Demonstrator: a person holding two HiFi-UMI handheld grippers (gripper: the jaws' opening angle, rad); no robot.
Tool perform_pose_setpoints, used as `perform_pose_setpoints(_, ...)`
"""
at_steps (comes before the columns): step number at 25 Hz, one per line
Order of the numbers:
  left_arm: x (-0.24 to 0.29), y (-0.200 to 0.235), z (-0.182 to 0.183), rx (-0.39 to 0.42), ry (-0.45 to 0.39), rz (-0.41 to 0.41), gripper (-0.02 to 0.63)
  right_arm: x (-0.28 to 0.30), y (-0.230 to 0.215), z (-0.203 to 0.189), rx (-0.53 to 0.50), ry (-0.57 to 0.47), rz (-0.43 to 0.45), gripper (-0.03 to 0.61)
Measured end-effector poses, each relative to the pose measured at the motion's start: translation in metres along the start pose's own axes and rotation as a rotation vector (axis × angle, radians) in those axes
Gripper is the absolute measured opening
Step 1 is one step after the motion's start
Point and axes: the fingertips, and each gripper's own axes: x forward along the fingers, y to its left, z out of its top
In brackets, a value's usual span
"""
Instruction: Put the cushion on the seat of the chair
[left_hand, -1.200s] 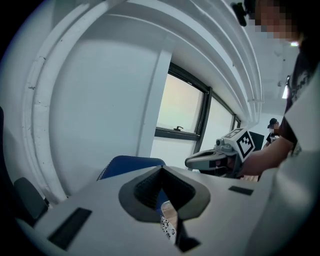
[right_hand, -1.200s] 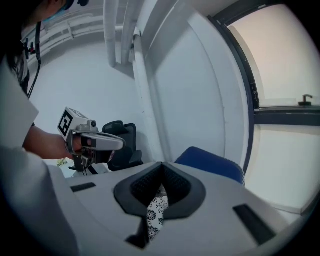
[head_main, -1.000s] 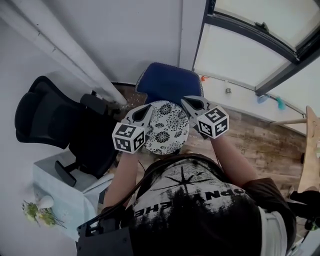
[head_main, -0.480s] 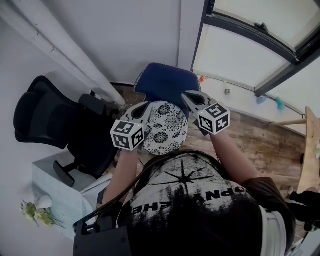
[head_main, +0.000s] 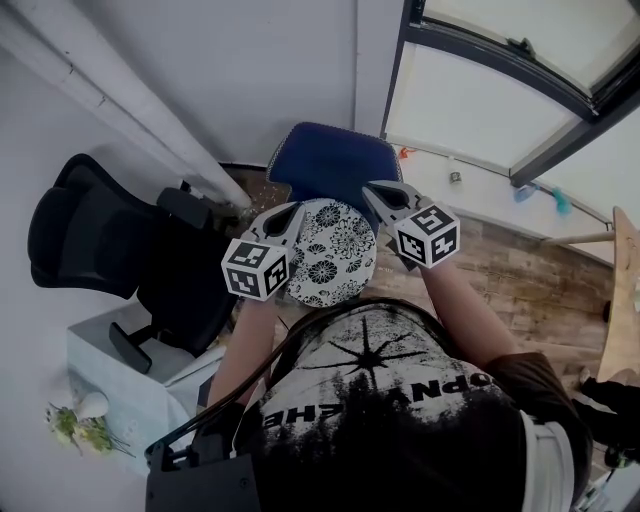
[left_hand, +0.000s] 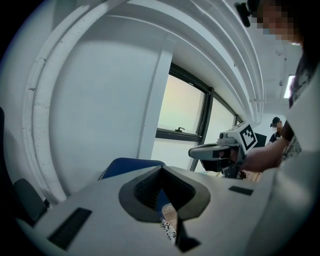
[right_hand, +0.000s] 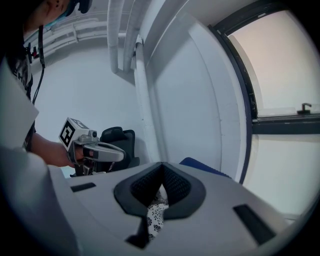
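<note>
A round white cushion (head_main: 331, 254) with a black flower print hangs between my two grippers, just in front of the blue chair (head_main: 335, 165). My left gripper (head_main: 295, 213) is shut on the cushion's left edge, and my right gripper (head_main: 373, 191) is shut on its right edge. In the left gripper view the closed jaws (left_hand: 162, 169) pinch a strip of the printed cushion (left_hand: 169, 229), with the blue chair (left_hand: 127, 167) behind. In the right gripper view the cushion (right_hand: 154, 213) shows under the shut gripper (right_hand: 161, 171), and the chair's blue edge (right_hand: 201, 168) lies beyond.
A black office chair (head_main: 95, 232) stands at the left beside a pale cabinet (head_main: 120, 385). White pipes (head_main: 110, 100) run along the wall. A large window (head_main: 500, 90) is at the right, above a wooden floor (head_main: 530, 290).
</note>
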Motion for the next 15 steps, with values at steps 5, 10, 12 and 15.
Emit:
perform_pose_setpoints(5, 0.001, -0.004, -0.003, 0.014, 0.010, -0.003, 0.014, -0.001, 0.001, -0.008, 0.004, 0.017, 0.004, 0.018)
perform_pose_setpoints(10, 0.000, -0.008, -0.008, 0.013, 0.019, -0.009, 0.014, -0.001, 0.004, -0.016, -0.010, 0.038, 0.006, 0.018)
perform_pose_setpoints(12, 0.000, -0.009, -0.008, 0.008, 0.018, -0.014, 0.014, -0.001, 0.004, -0.019, 0.004, 0.041, 0.012, 0.018)
perform_pose_setpoints(15, 0.002, -0.009, -0.008, 0.004, 0.014, -0.015, 0.014, 0.001, 0.004, -0.022, 0.014, 0.048, 0.017, 0.018)
